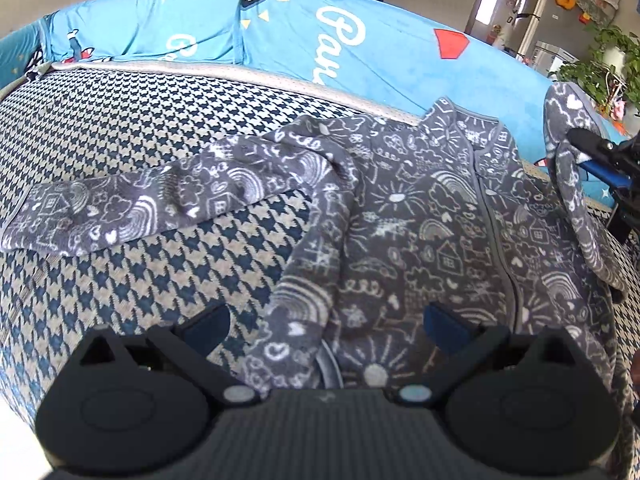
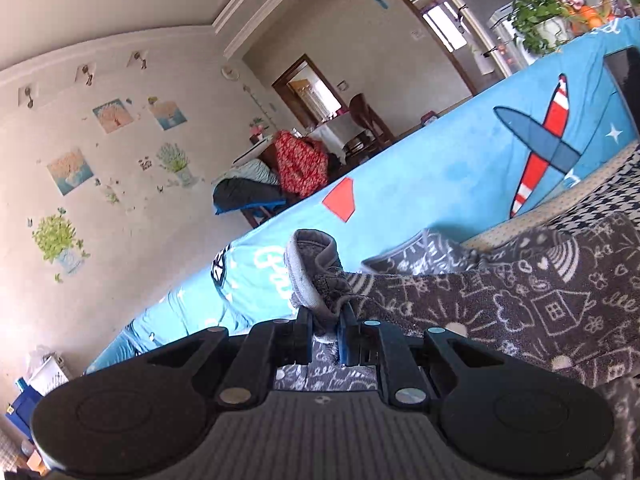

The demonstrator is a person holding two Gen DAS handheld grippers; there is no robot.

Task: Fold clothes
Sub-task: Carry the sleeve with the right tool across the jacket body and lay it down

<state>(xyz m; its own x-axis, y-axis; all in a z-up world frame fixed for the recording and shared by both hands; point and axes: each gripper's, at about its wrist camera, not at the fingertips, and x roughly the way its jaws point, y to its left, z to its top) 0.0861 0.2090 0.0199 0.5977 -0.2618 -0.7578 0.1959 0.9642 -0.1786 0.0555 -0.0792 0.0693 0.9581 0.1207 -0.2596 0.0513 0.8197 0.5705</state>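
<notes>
A grey fleece zip jacket (image 1: pixel 432 232) printed with white doodles lies front up on the houndstooth sofa seat (image 1: pixel 140 128). Its one sleeve (image 1: pixel 132 204) stretches flat to the left. My left gripper (image 1: pixel 326 320) hovers open over the jacket's lower hem, its blue-padded fingers (image 1: pixel 444 328) spread wide apart. The other sleeve (image 1: pixel 568 160) is lifted off the seat at the right, its cuff (image 2: pixel 316 276) pinched in my right gripper (image 2: pixel 326 332), which is shut on it. In the left wrist view the right gripper (image 1: pixel 592 148) shows at the far right edge.
A blue blanket (image 1: pixel 360 48) with planes and white lettering covers the sofa back behind the jacket. Beyond it stand a chair piled with clothes (image 2: pixel 280 176), a dining table and potted plants (image 1: pixel 608 64). The seat's left part (image 1: pixel 80 288) carries only the sleeve.
</notes>
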